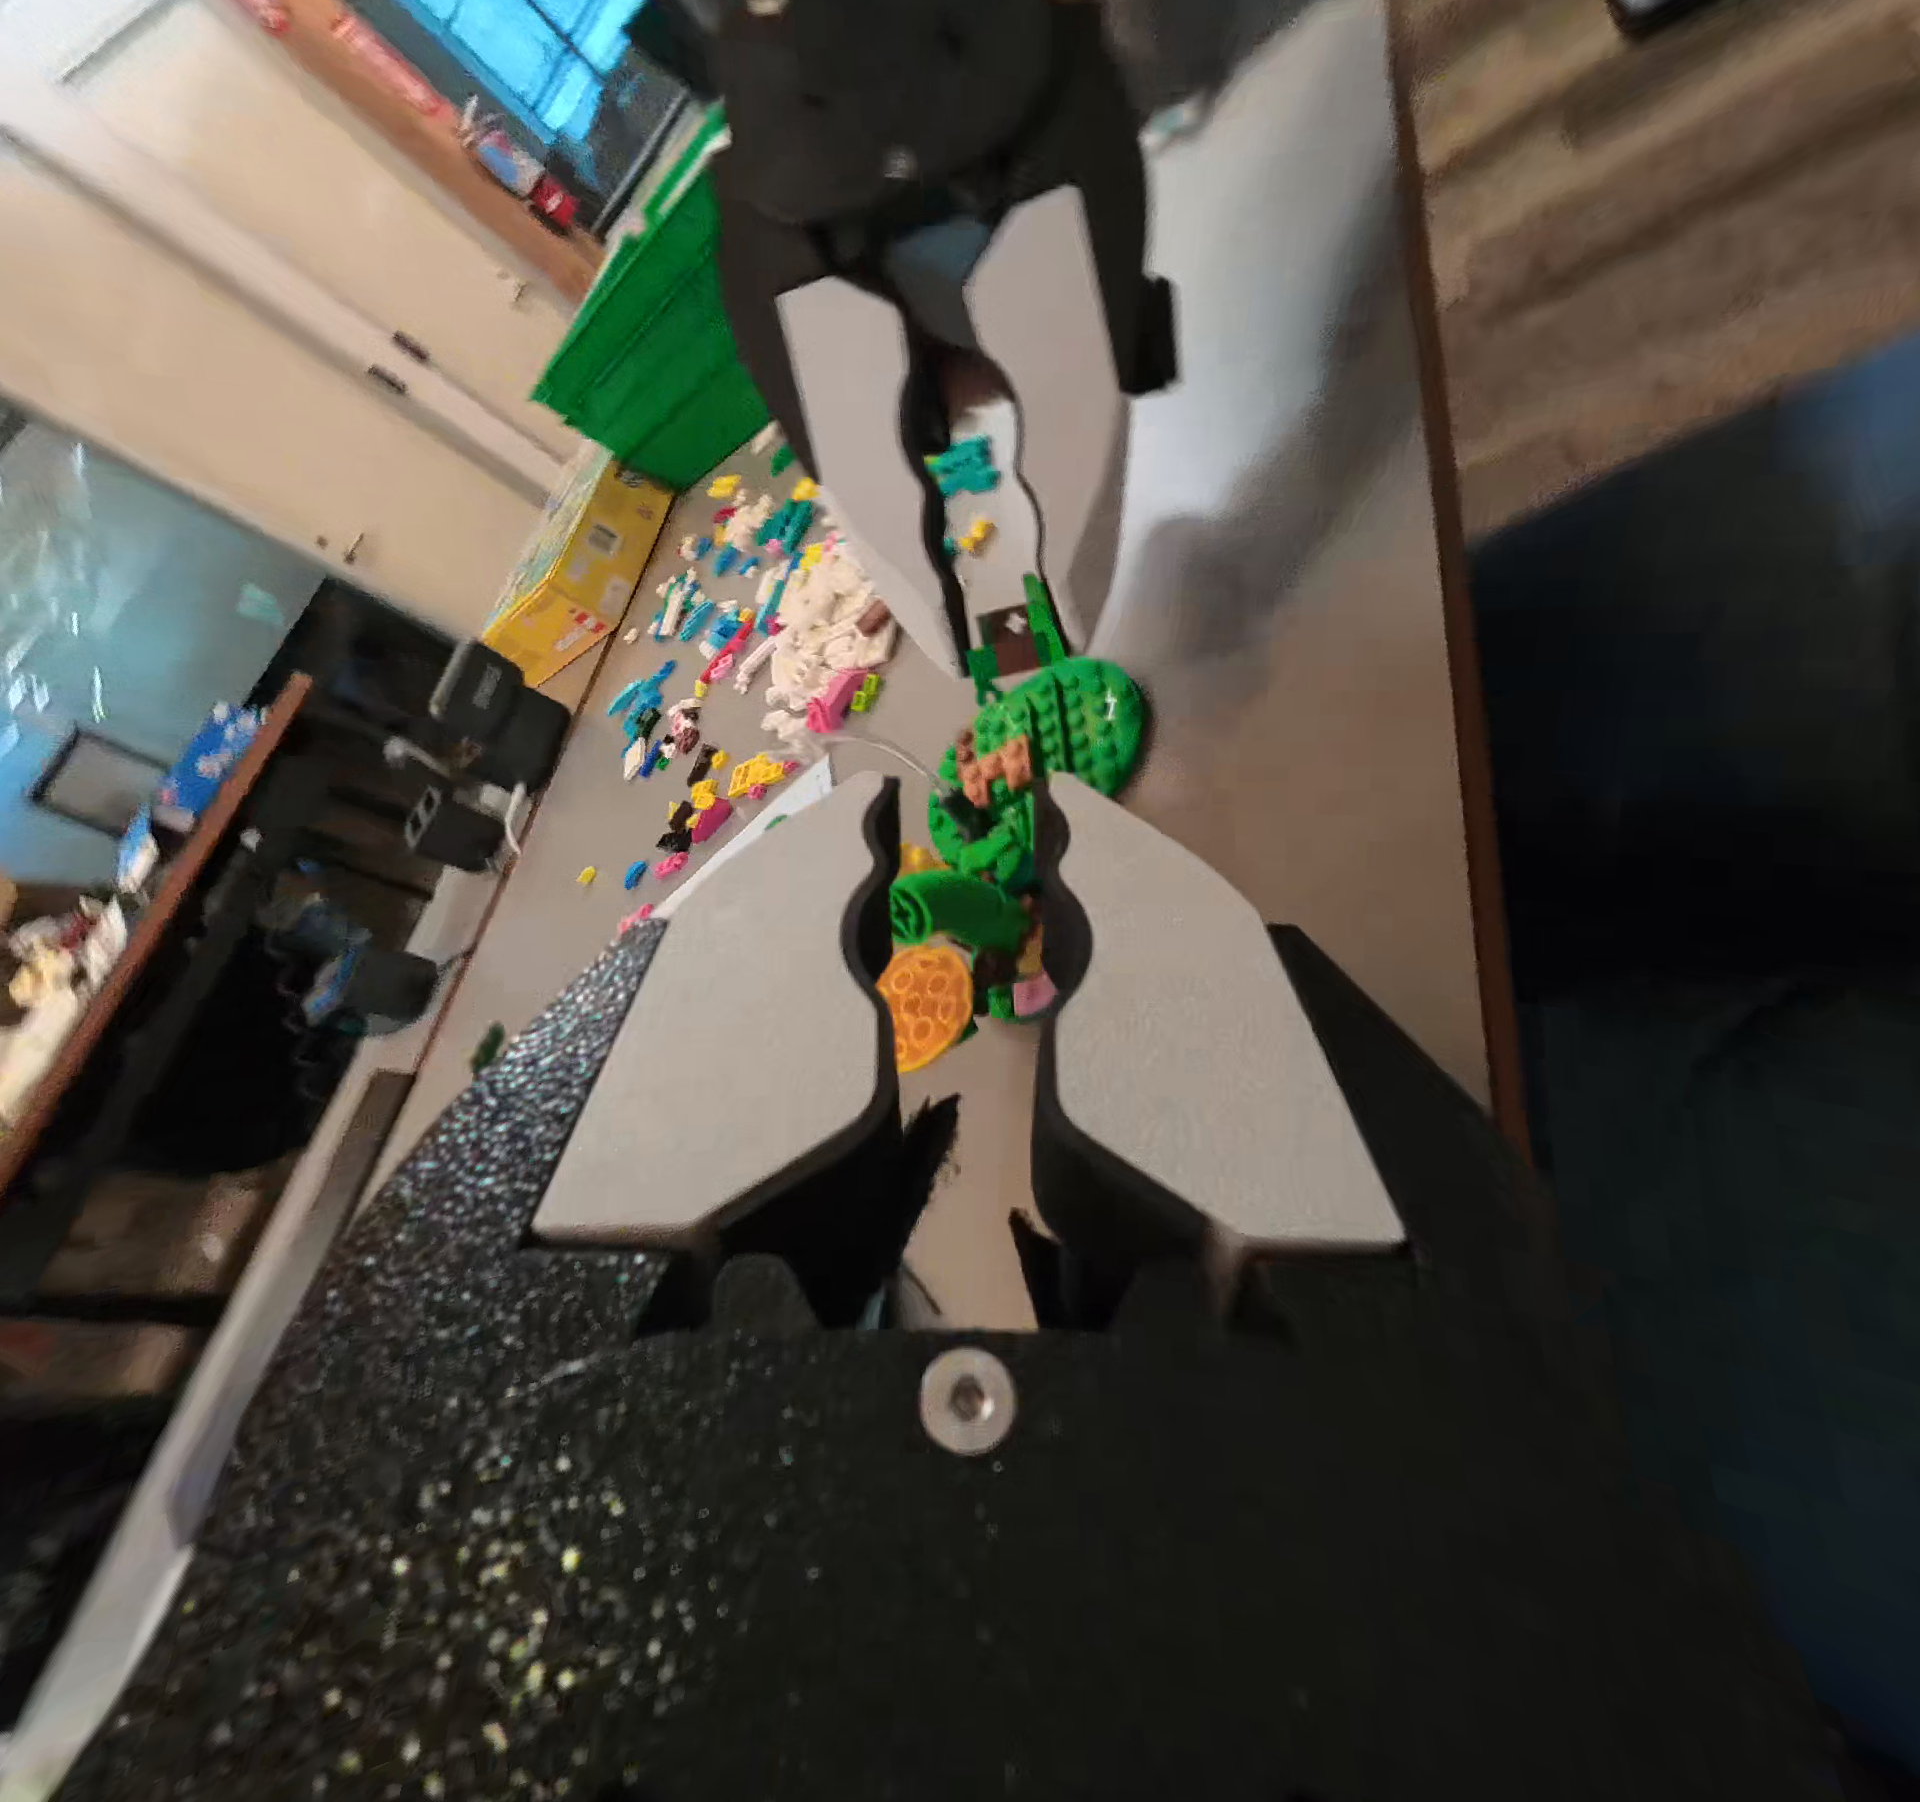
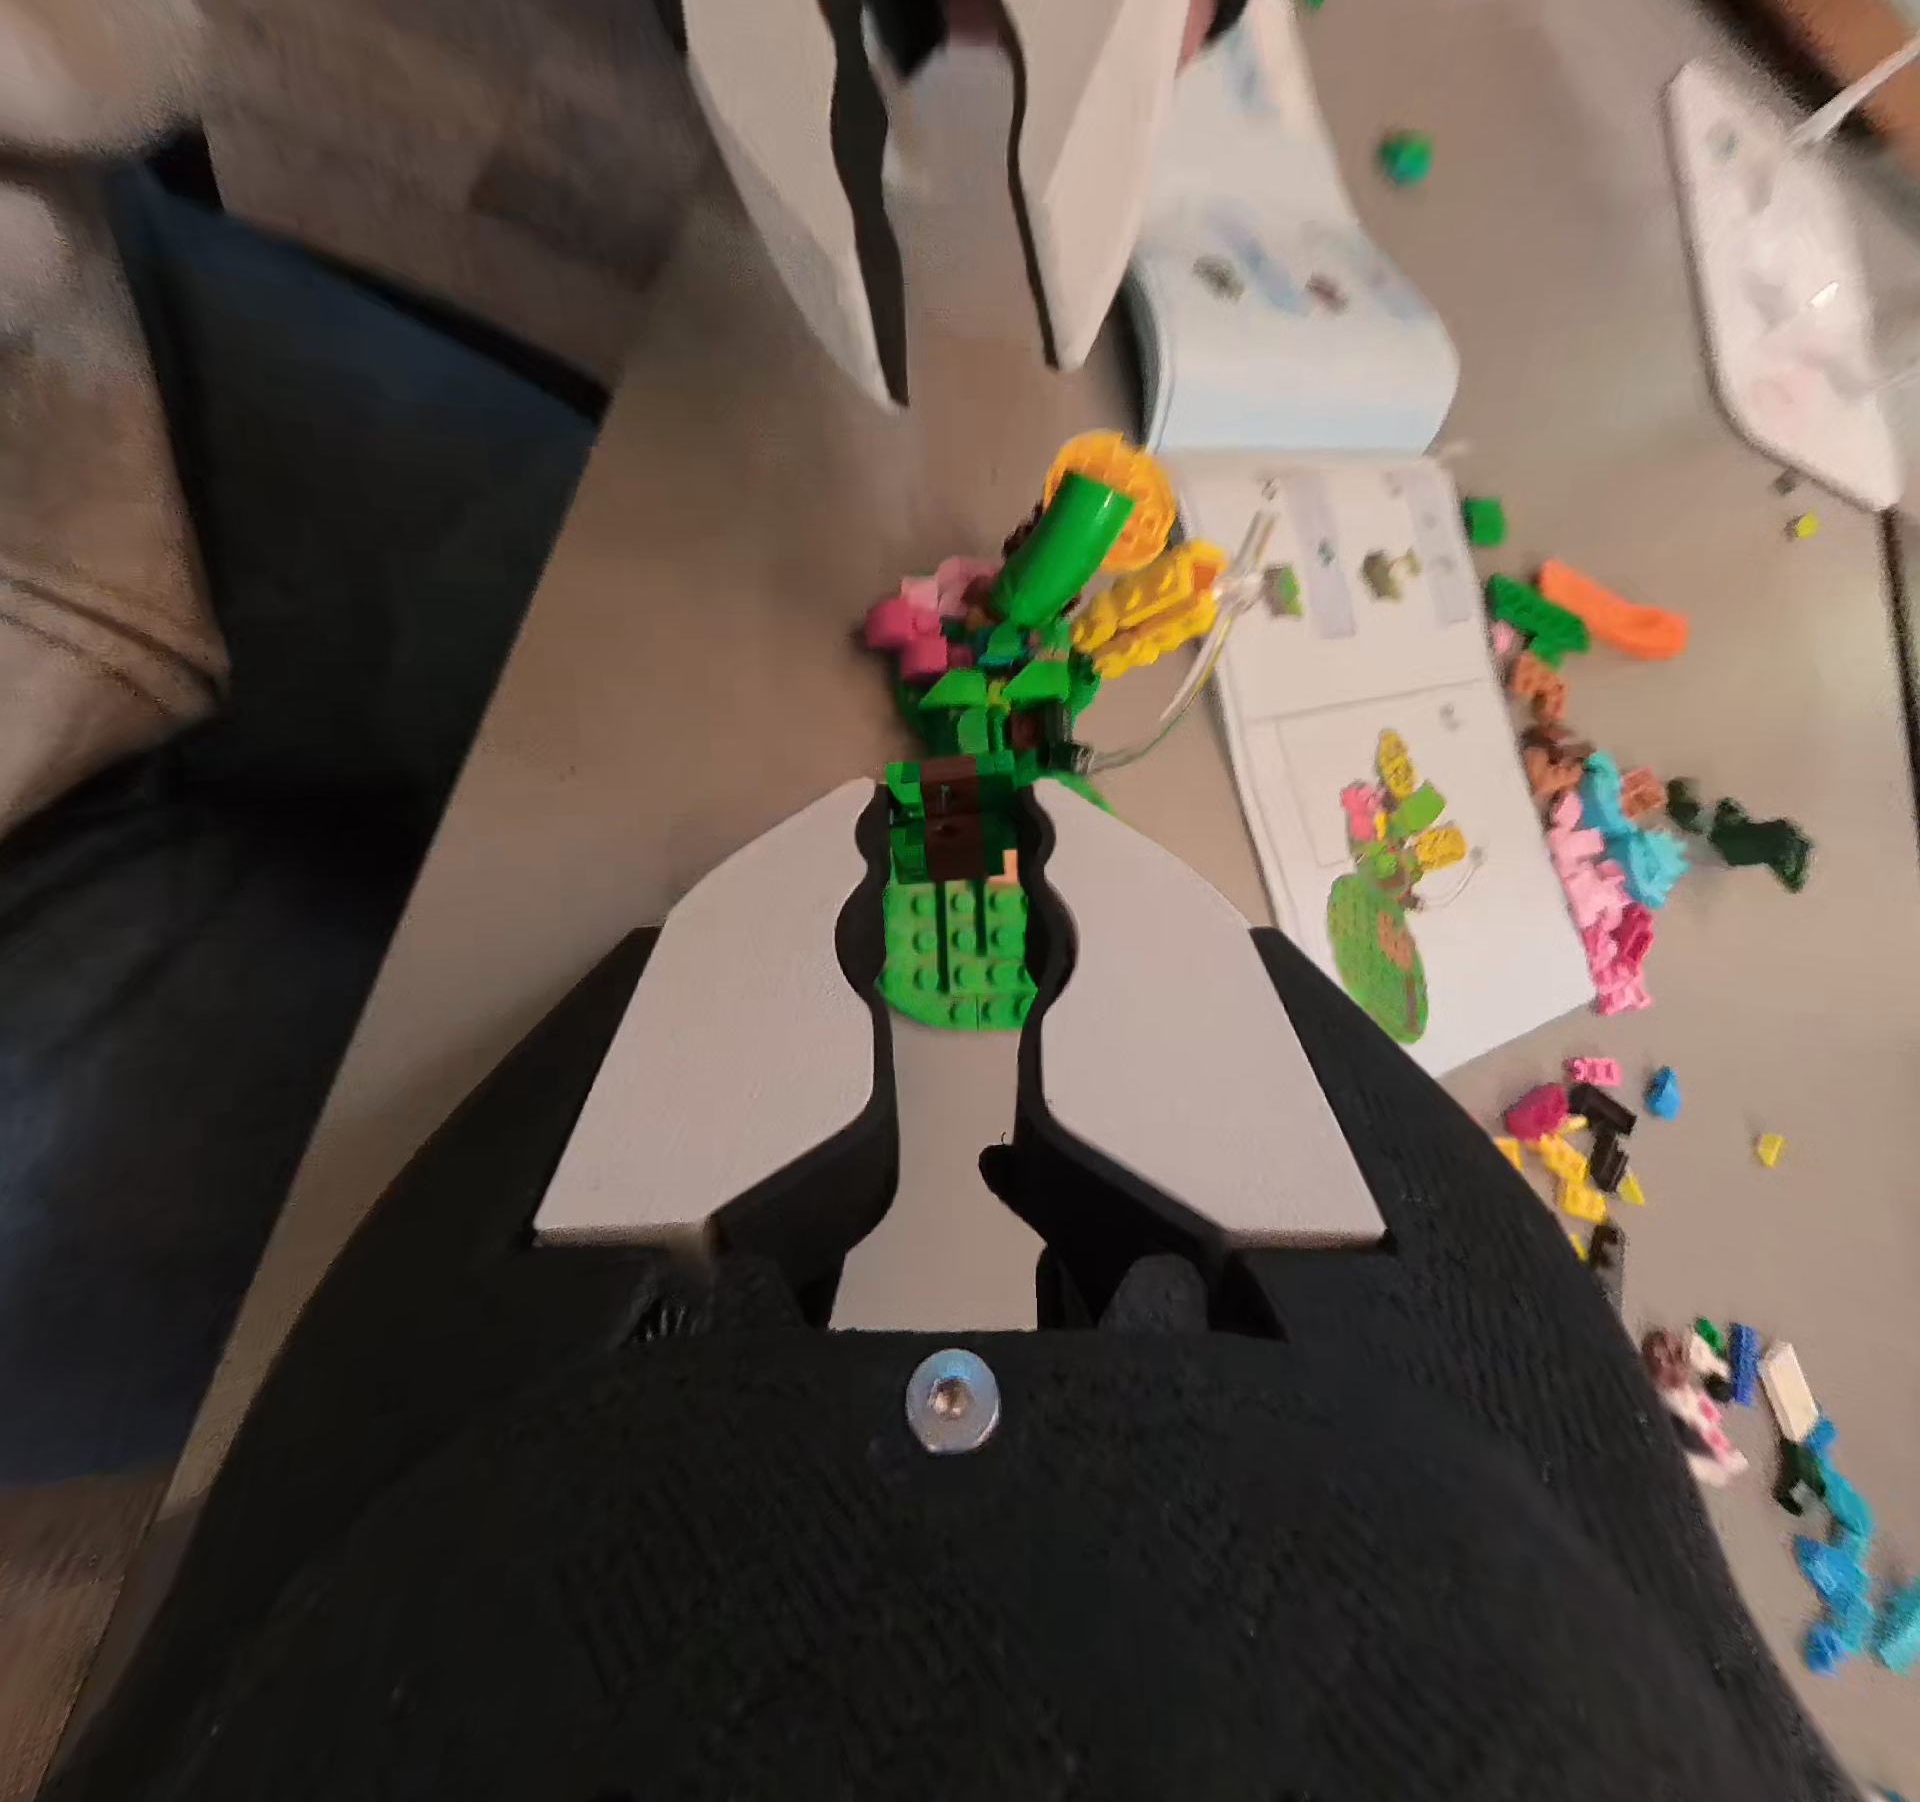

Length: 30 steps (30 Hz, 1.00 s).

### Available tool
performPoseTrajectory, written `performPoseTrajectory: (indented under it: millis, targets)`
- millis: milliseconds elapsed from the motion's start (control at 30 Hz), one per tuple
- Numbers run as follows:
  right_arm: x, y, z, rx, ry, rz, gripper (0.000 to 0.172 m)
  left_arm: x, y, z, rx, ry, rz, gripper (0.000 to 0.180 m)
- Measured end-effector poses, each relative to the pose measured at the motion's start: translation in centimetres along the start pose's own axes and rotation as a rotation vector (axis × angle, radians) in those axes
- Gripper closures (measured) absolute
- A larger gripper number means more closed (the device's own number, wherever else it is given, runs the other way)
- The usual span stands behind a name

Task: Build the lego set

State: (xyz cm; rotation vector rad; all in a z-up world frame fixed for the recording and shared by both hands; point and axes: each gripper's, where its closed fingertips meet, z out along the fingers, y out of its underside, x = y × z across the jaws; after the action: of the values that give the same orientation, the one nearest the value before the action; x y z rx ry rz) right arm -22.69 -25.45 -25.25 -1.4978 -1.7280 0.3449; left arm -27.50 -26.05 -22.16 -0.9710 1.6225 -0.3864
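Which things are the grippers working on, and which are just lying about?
At the grippers: brick plant model, clamped by the right gripper; left gripper open near its flower end.
Lying about: instruction booklet, loose bricks, yellow box, green bin.

Left gripper (image 1: 971,796) at frame centre, jaws parted, pointing up-frame. Right gripper (image 2: 956,802) opposite, tip to tip, fingers (image 2: 1101,879) narrowly apart around a brick model.

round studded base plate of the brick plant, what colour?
Bright green base plate, clearest in the right wrist view, between the right gripper fingers.
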Motion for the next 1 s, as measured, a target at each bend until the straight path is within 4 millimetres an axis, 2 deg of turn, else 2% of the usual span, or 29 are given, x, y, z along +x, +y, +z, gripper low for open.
performPoseTrajectory:
  millis: [100,200,333,500,633,733,833,867,1000]
  targets:
    - [0.2,-1.8,-0.9,0.154,0.061,-0.025,0.151,-0.7,-0.6,1.0,-0.04,-0.028,-0.185,0.153]
    - [0.4,-3.2,-1.8,0.243,0.155,-0.11,0.151,-1.1,-2.1,1.6,0.026,-0.036,-0.376,0.167]
    - [-0.2,-4.7,-2.6,0.283,0.221,-0.251,0.151,-1.5,-4.3,1.5,0.157,0.028,-0.589,0.172]
    - [0.0,-5.6,-3.1,0.302,0.264,-0.318,0.151,-1.2,-4.9,1.8,0.181,0.156,-0.838,0.144]
    - [0.1,-6.4,-3.5,0.333,0.295,-0.347,0.151,-0.5,-5.5,1.9,0.243,0.287,-0.999,0.144]
    - [-0.2,-7.1,-3.7,0.364,0.298,-0.37,0.151,-0.5,-6.2,1.6,0.334,0.359,-1.082,0.147]
    - [-0.6,-7.6,-3.7,0.382,0.286,-0.386,0.151,-0.4,-6.7,1.2,0.404,0.427,-1.124,0.159]
    - [-0.7,-7.7,-3.6,0.384,0.277,-0.389,0.151,-0.4,-6.6,1.3,0.406,0.427,-1.122,0.163]
    - [-0.9,-7.8,-3.3,0.374,0.261,-0.383,0.15,-0.3,-6.2,1.0,0.432,0.403,-1.055,0.164]
